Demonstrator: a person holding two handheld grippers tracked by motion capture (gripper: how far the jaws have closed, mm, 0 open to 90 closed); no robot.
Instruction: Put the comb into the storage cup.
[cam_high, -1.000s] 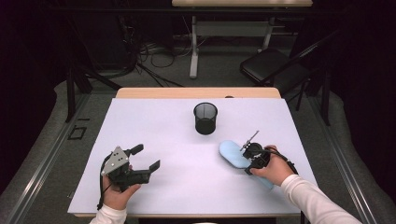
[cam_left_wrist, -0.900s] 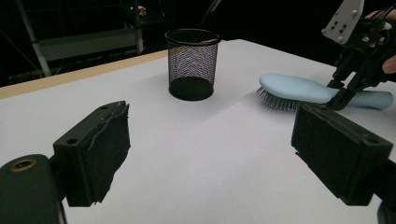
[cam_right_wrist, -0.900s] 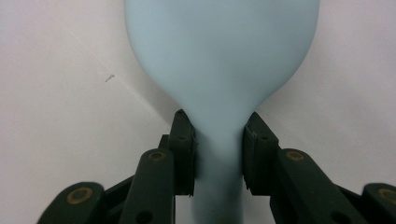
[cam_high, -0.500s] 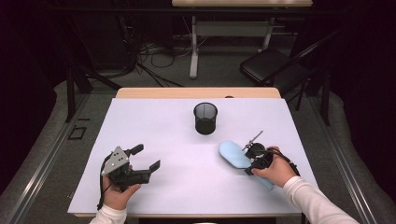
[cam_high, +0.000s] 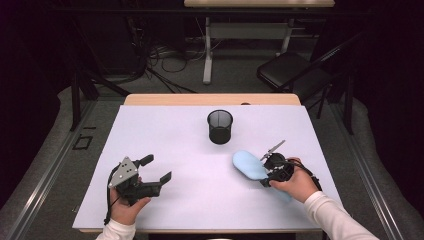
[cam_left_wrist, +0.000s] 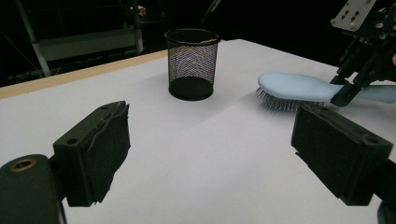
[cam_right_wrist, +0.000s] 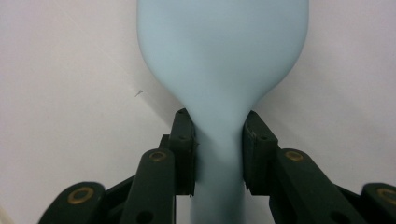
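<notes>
Right hand-held gripper (cam_right_wrist: 218, 154) clamps hairbrush (cam_right_wrist: 223, 60) neck; left (cam_left_wrist: 212, 161) open, empty; white table (cam_high: 165, 130).

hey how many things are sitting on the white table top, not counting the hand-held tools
2. A black mesh cup stands upright toward the far middle of the table. A light blue hairbrush lies bristles down at the near right, its handle clamped by the right tool.
</notes>
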